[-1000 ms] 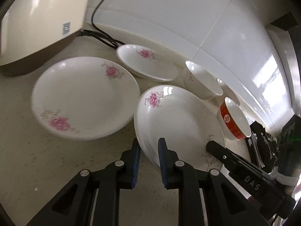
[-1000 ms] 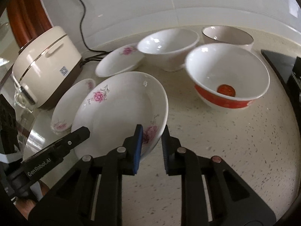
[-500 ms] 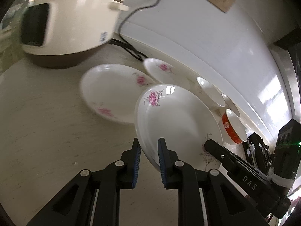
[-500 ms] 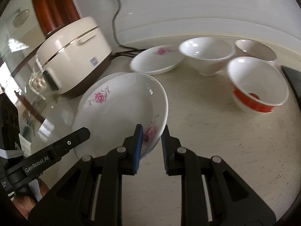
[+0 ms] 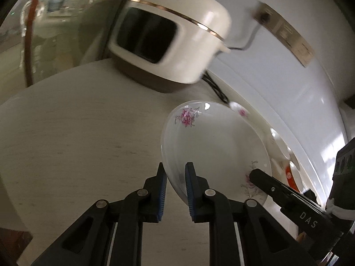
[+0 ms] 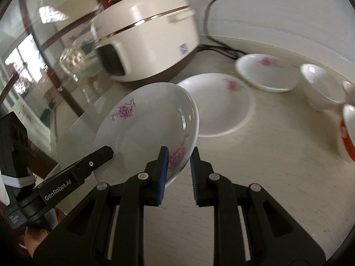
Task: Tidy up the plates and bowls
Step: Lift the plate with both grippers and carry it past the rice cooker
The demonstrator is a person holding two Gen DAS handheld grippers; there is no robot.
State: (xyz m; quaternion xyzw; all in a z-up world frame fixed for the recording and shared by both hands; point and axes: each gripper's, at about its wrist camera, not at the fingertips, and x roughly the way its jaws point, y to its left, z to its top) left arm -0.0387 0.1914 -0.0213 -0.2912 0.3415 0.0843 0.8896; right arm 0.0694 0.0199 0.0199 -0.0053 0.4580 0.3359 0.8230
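A deep white plate with pink flowers point(image 5: 213, 146) is held in the air between both grippers. My left gripper point(image 5: 175, 177) is shut on its near rim. My right gripper point(image 6: 177, 164) is shut on the opposite rim of the same plate point(image 6: 146, 130). The plate is tilted above the counter. On the counter lie a flat flowered plate point(image 6: 219, 104) and a smaller flowered dish point(image 6: 266, 73). A white bowl point(image 6: 321, 86) and a red-banded bowl point(image 6: 348, 133) stand at the right.
A cream rice cooker point(image 6: 146, 33) with a black cord point(image 6: 221, 48) stands at the back left; it also shows in the left wrist view point(image 5: 170, 37). A glass partition point(image 6: 44, 51) borders the counter's left edge. A white tiled wall point(image 5: 288, 84) runs behind.
Both grippers have carried the held plate up and leftward, towards the rice cooker and the counter's left end. The other dishes have dropped away to the right. Both grips stay shut.
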